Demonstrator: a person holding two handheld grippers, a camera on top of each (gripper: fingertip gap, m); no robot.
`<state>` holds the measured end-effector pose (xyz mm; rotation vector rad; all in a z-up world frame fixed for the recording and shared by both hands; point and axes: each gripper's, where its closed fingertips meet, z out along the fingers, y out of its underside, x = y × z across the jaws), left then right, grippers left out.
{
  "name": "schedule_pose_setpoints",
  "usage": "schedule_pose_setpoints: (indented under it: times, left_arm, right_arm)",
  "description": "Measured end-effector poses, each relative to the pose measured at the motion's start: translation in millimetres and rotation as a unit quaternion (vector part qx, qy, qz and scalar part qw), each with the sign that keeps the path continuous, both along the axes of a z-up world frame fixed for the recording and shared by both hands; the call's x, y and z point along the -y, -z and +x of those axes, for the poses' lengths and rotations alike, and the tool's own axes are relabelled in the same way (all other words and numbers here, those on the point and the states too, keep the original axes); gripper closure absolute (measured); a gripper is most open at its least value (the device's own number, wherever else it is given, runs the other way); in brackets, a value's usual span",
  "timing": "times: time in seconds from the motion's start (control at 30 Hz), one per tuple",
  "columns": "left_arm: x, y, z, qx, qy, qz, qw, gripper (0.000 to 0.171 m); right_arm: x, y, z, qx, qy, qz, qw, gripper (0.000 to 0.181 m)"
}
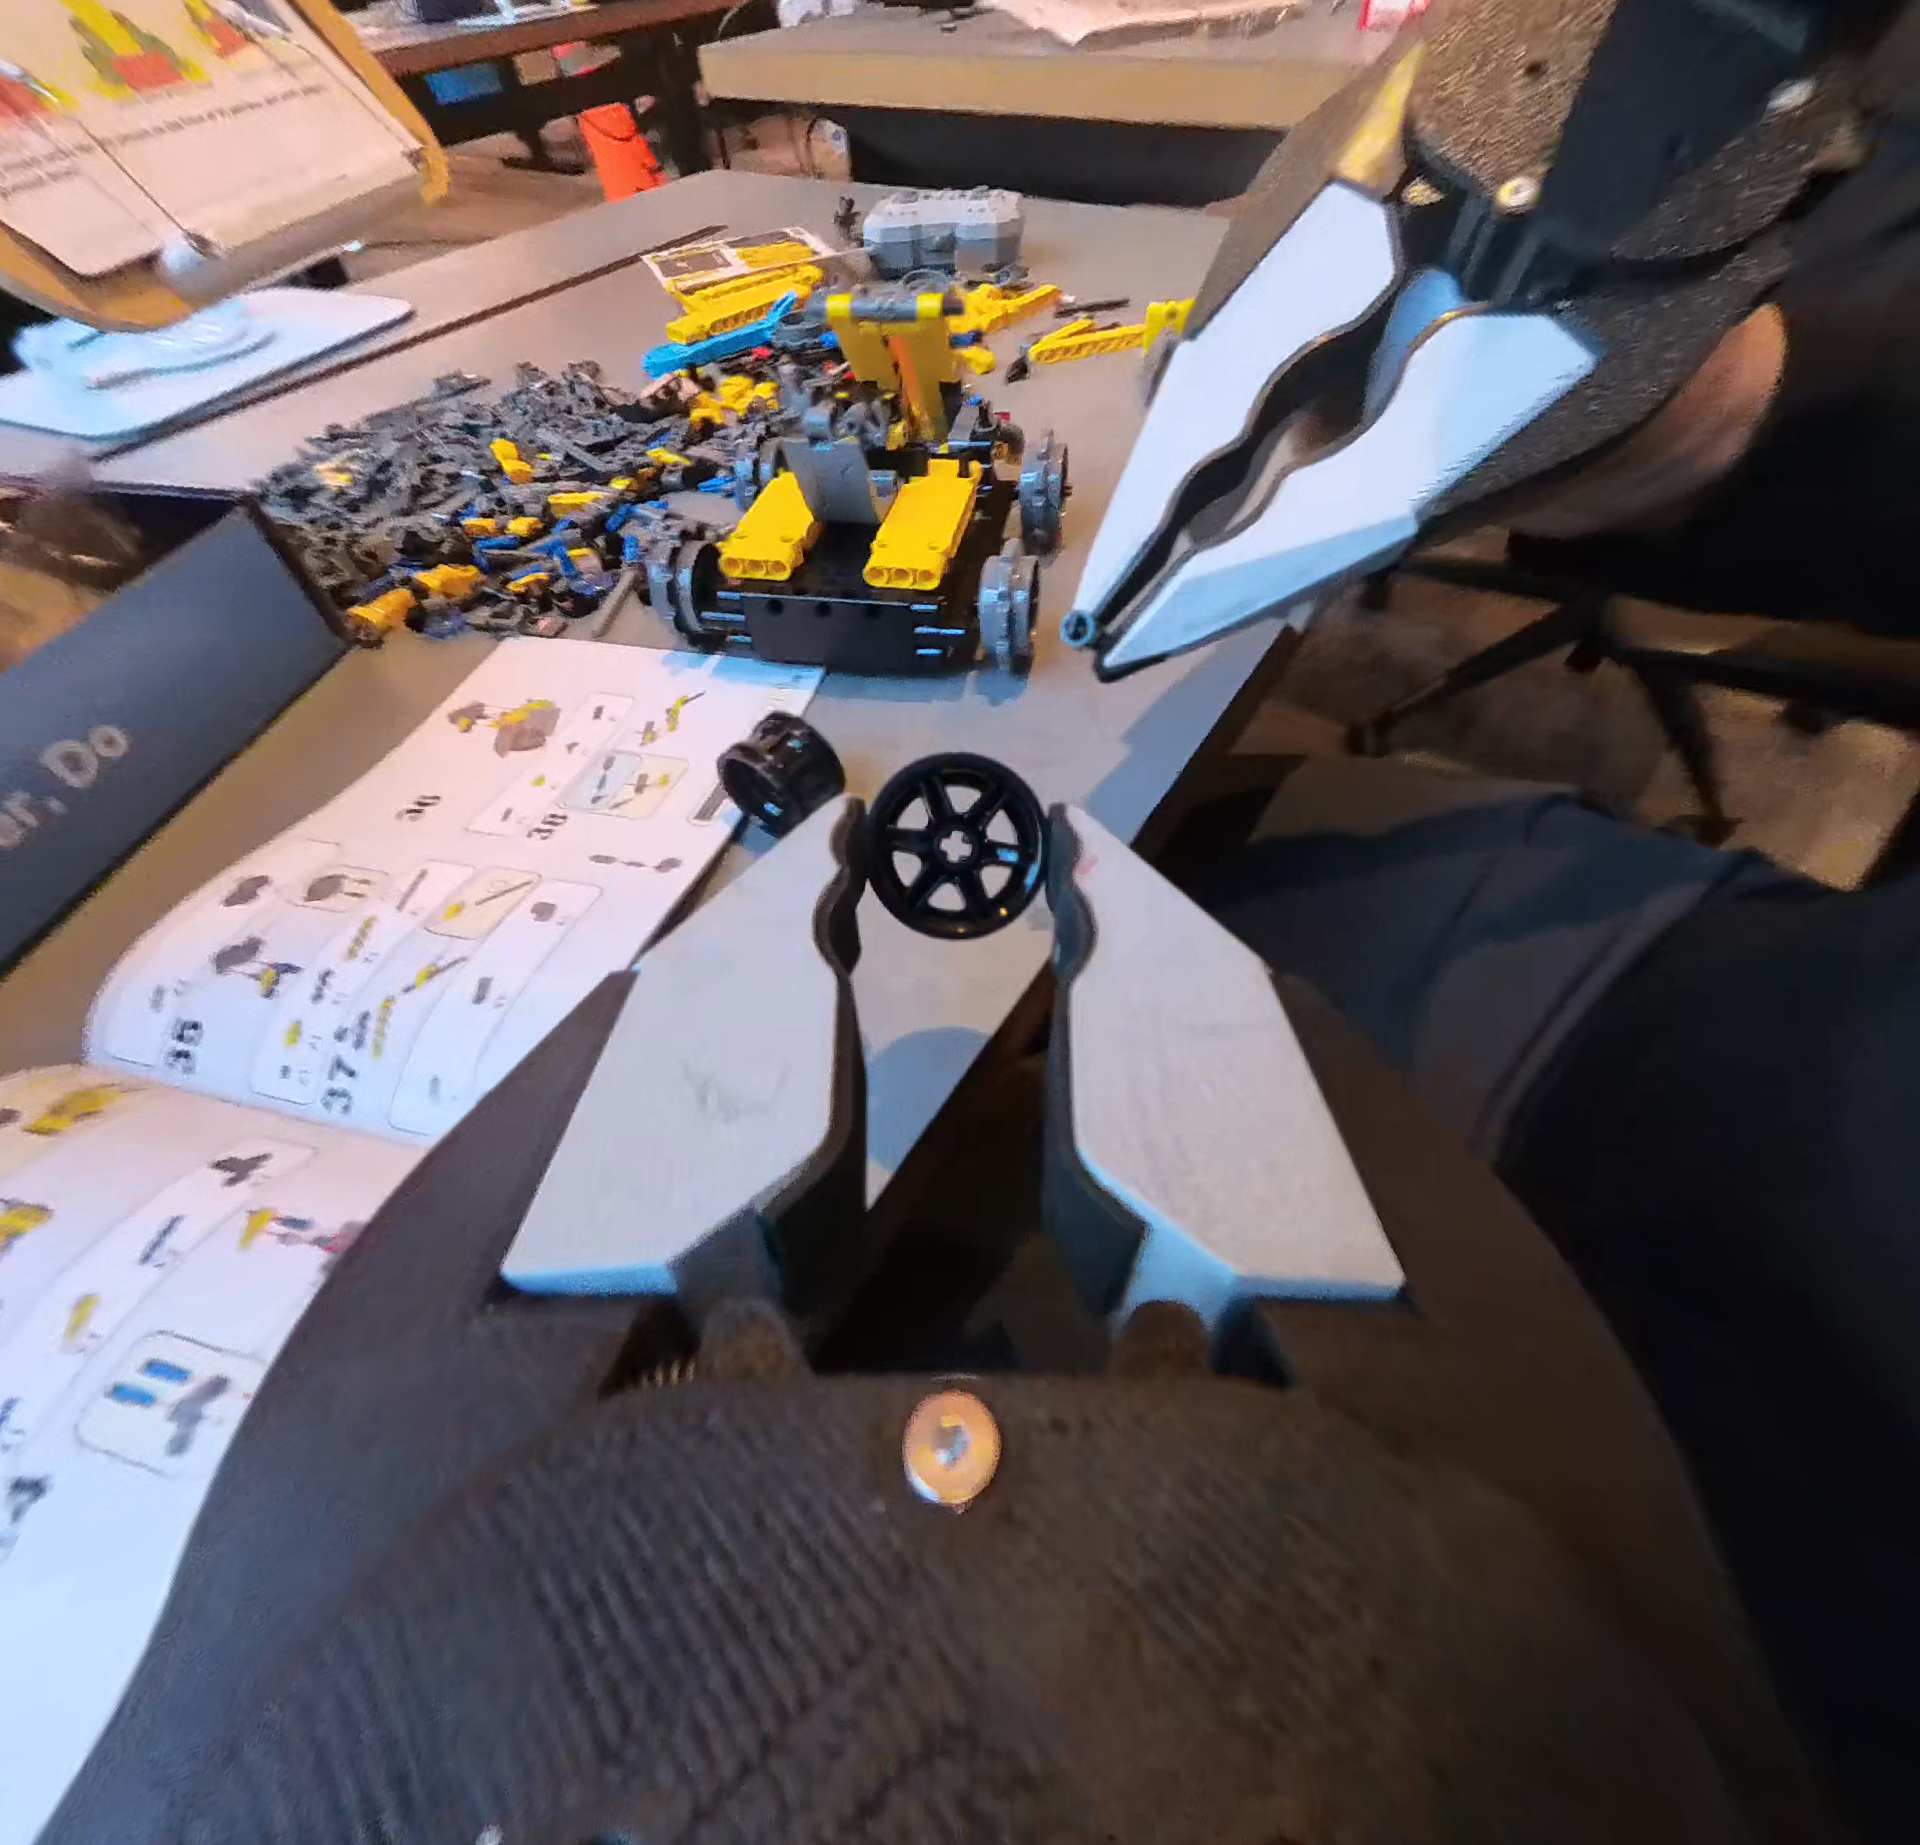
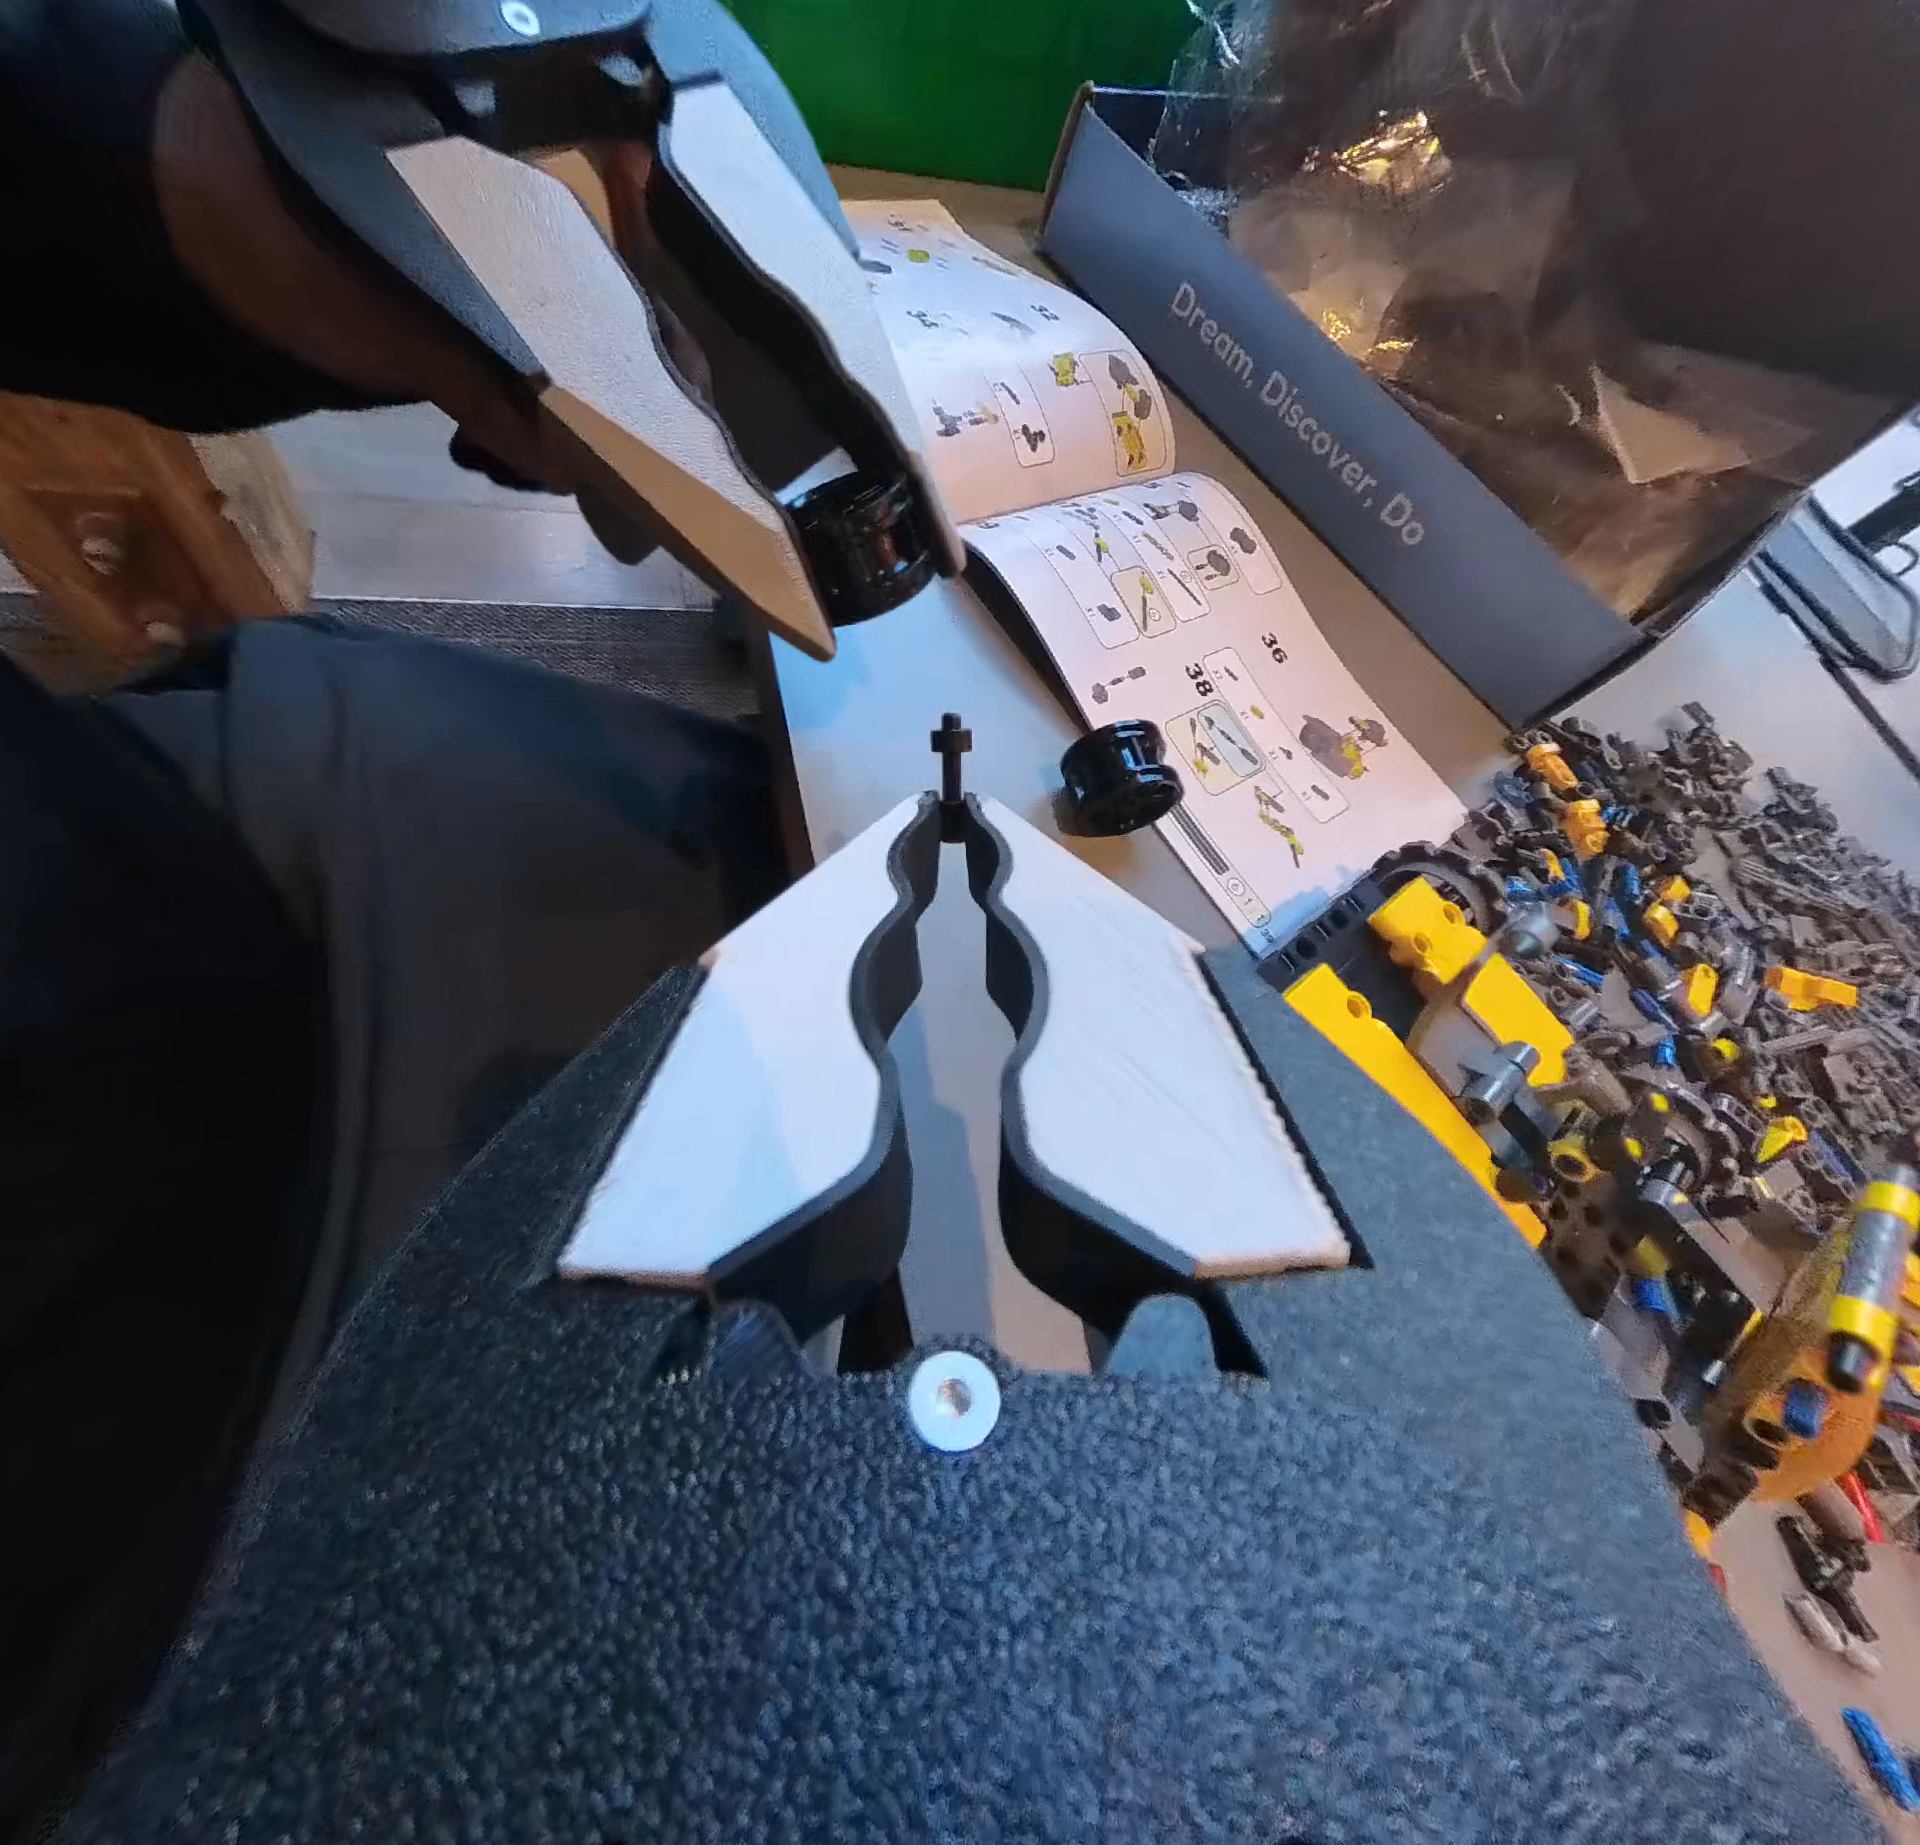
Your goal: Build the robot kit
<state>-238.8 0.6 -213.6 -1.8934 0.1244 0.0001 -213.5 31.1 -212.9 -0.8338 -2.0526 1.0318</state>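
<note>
My left gripper (image 1: pixel 956 839) is shut on a black spoked wheel rim (image 1: pixel 957 846), held above the table's near edge; it also shows in the right wrist view (image 2: pixel 862 545). My right gripper (image 2: pixel 948 803) is shut on a small black axle pin (image 2: pixel 950 756) that sticks out past its tips; it shows at the right of the left wrist view (image 1: pixel 1091 642). A second black wheel rim (image 1: pixel 781 772) lies on the grey table beside the open instruction booklet (image 1: pixel 343 922). A half-built yellow and black vehicle (image 1: pixel 862 538) stands behind.
A pile of loose black, blue and yellow parts (image 1: pixel 488 496) lies left of the vehicle. A dark box (image 2: pixel 1351 445) holding plastic bags stands beyond the booklet. A tilted screen (image 1: pixel 197 112) stands at the far left. The person's dark-clothed legs (image 2: pixel 260 964) are below the table edge. My hands' fingertips stand some 5 centimeters from each other.
</note>
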Motion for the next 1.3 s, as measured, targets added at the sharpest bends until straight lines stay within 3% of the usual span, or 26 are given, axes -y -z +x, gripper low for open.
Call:
schedule_pose_setpoints:
  times: [0.3, 0.63, 0.87, 1.0, 1.3]
  left_arm:
    - [-6, 32, 1, -0.097, -0.017, -0.078, 0.992, 0.139]
    - [-7, 48, -2, -0.022, -0.018, -0.101, 0.994, 0.139]
    - [-5, 42, -1, 0.003, -0.017, -0.060, 0.998, 0.139]
    - [-2, 43, -2, -0.002, -0.017, -0.052, 0.998, 0.139]
    - [3, 32, -19, -0.008, -0.040, -0.015, 0.999, 0.139]
  right_arm:
    - [-6, 19, 7, 0.020, 0.018, 0.015, 1.000, 0.177]
    - [-77, 44, 39, 0.100, 0.131, 0.047, 0.985, 0.177]
    - [-135, 50, 68, 0.157, 0.199, 0.080, 0.964, 0.176]
    - [-140, 62, 66, 0.198, 0.193, 0.042, 0.960, 0.176]
    - [-141, 59, 56, 0.206, 0.194, 0.011, 0.959, 0.163]
